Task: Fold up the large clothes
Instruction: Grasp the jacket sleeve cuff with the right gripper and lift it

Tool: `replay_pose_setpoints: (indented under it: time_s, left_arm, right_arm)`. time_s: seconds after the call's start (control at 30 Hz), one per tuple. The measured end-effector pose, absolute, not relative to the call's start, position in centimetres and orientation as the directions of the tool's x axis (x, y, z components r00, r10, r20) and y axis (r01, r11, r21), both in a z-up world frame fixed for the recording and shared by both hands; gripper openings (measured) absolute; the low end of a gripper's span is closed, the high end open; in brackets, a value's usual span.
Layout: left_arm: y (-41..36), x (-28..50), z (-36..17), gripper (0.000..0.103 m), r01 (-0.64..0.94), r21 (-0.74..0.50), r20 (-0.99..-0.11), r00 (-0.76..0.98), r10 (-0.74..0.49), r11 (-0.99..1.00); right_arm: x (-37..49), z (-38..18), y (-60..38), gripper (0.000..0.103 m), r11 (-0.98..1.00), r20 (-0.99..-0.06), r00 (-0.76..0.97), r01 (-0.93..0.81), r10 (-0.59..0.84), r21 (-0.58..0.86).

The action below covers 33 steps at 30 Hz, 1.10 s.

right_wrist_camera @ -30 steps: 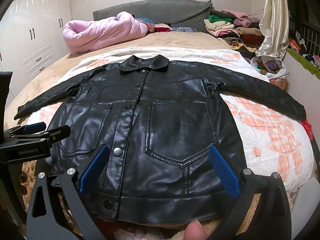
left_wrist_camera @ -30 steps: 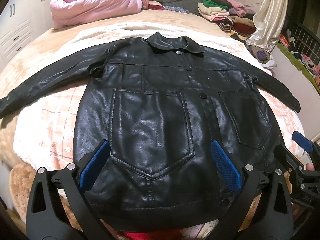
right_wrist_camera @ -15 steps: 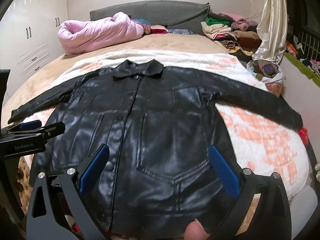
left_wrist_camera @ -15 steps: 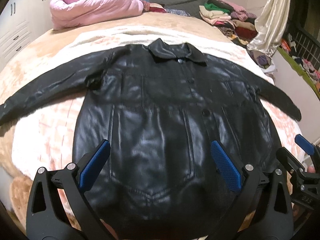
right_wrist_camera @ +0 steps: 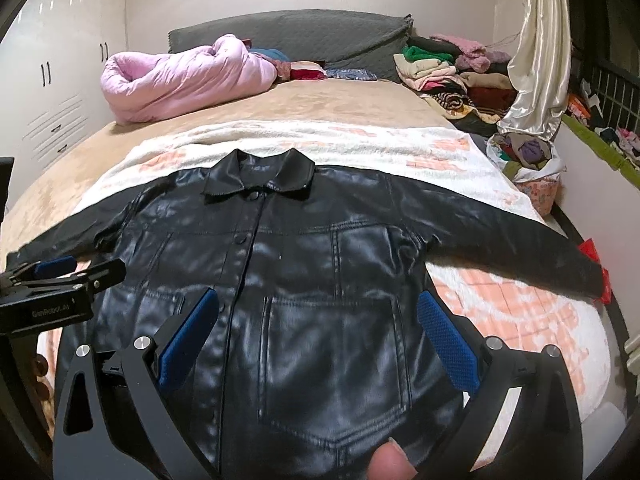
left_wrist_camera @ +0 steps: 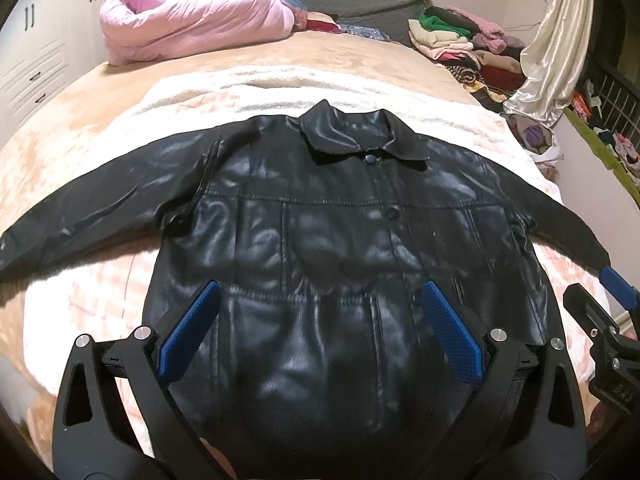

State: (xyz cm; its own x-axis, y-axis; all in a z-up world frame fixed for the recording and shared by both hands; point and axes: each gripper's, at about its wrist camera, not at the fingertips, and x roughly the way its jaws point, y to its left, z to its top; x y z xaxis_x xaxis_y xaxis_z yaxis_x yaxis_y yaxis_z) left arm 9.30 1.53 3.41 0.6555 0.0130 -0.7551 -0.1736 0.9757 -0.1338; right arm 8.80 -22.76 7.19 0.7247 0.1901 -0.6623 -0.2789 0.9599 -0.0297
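1. A black leather-look jacket (left_wrist_camera: 340,248) lies face up on a white and orange blanket (left_wrist_camera: 80,304) spread over the bed (left_wrist_camera: 312,56), collar (left_wrist_camera: 360,140) pointing toward the headboard and hem nearest the camera; this puts the whole front in reach from the foot of the bed

2. Both sleeves are stretched out sideways, the left sleeve (left_wrist_camera: 100,196) and the right sleeve (right_wrist_camera: 512,232) each lying flat on the blanket, which I take as the start layout for folding them inward over the chest

3. The front is buttoned shut, so the two panels should move as one sheet when folded

4. The left gripper (left_wrist_camera: 320,332) hangs over the lower half of the jacket with its blue pads (left_wrist_camera: 188,328) spread wide and nothing between them; it holds no cloth

5. The right gripper (right_wrist_camera: 316,336) hovers over the chest pocket (right_wrist_camera: 332,356) side, its pads (right_wrist_camera: 448,344) likewise wide apart and empty; a fingertip (right_wrist_camera: 390,464) shows at the bottom edge of that view

6. The two tools sit side by side above the hem end, each on its own half, likely so each can take its own side

7. A pink duvet (left_wrist_camera: 192,20) and stacked clothes (left_wrist_camera: 468,48) lie well away at the head of the bed, clear of the folding space

8. No fold is made yet
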Motion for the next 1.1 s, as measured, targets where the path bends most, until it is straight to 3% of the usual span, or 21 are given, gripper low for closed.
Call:
replay_pose_setpoints:
  time_s: [0.57, 1.1]
  left_arm:
    - [0.2, 17.8, 3.9, 0.094, -0.165, -0.148, -0.783, 0.622, -0.013, 0.975]
    - [-4.4, 24.4, 3.2, 0.094, -0.072, -0.111, -0.801, 0.596, -0.047, 0.991]
  right_arm:
    - [18.7, 8.0, -24.5, 0.099, 0.982, -0.68, 0.719, -0.19, 0.143, 0.005]
    - [26.4, 6.7, -33.4, 0.099, 0.993, -0.684, 0.729, 0.066, 0.018, 0.096]
